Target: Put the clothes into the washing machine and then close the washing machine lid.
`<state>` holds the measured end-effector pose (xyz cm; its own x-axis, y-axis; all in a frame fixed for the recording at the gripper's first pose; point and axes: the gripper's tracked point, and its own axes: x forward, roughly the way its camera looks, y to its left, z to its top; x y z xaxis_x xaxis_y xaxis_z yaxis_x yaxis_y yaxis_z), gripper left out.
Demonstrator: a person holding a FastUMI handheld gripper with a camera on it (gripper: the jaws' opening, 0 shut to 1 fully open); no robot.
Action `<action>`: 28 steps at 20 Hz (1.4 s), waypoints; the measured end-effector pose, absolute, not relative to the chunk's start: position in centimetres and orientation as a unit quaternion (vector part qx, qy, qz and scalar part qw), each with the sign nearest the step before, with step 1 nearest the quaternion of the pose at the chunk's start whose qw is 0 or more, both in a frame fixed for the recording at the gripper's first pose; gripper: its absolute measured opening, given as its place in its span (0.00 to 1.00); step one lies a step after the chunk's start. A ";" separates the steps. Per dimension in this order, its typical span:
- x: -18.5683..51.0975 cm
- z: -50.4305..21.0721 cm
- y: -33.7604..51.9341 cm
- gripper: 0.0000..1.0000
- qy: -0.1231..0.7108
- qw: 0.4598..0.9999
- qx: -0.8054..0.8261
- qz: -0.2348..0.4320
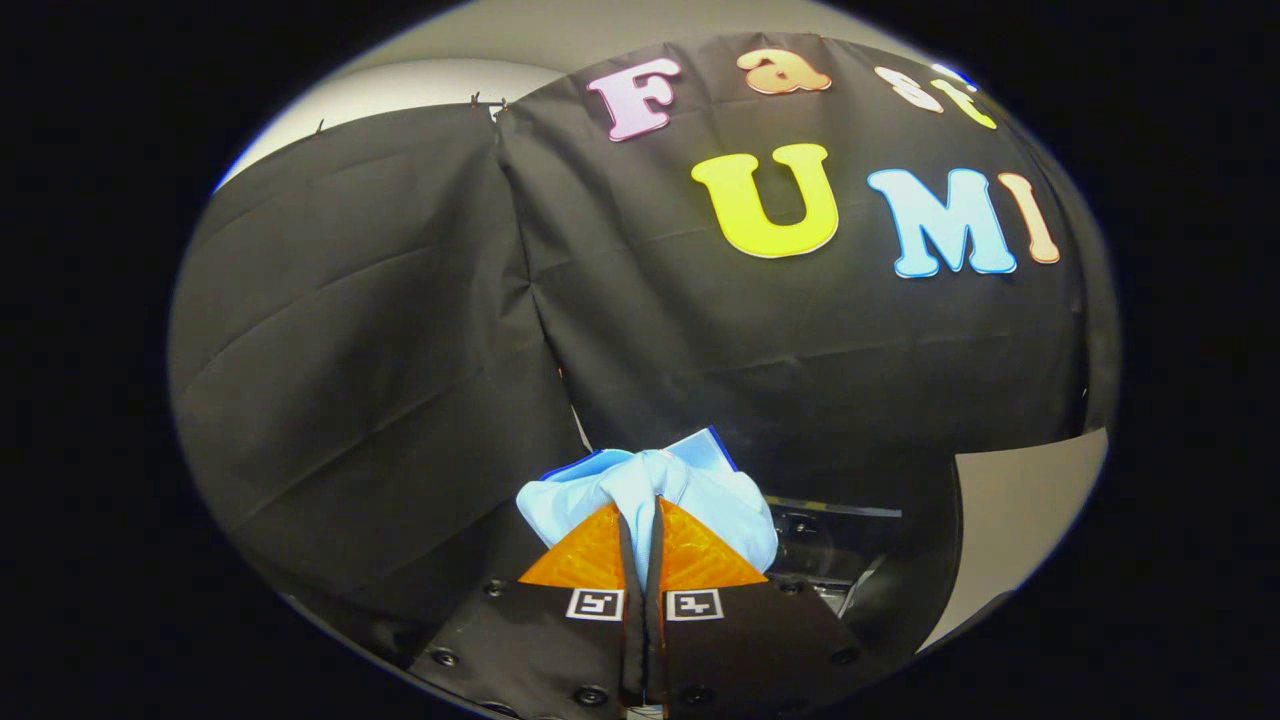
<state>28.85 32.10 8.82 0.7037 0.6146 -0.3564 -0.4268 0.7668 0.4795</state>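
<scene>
**Cloth pinched and lifted — risks before the drop**

I have the gripper [640, 545] closed nearly all the way; both fingers press on a bunched light-blue garment [660, 490], with only a thin fold of fabric between them. The cloth sits at the fingertips and billows out just ahead of them and to either side, a darker blue edge showing at its top. It hangs free; I see nothing under it in contact.

Risks, as I judge them:
- The grip is on a small fold, so the cloth could slide out if I swing quickly
- Loose fabric spreading past the fingers could drape over the machine's rim rather than fall inside, and then foul the lid
- The bundle hides what lies directly ahead of the fingertips, so I would be aiming half blind

Surroundings: beyond and below the cloth, toward the right finger, is a dark glossy shape [830, 545], possibly the washing machine's opening or lid; I cannot tell which. Black booth cloth [380, 330] hangs behind, creased, with pale wall [1020, 510] beside and above it
</scene>
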 end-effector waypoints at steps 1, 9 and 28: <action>28.9 8.5 32.5 0.02 0.258 0.904 0.181 0.290; 28.7 4.4 35.5 0.02 0.290 0.895 0.165 0.296; 28.0 -6.5 36.5 0.02 0.363 0.881 0.143 0.269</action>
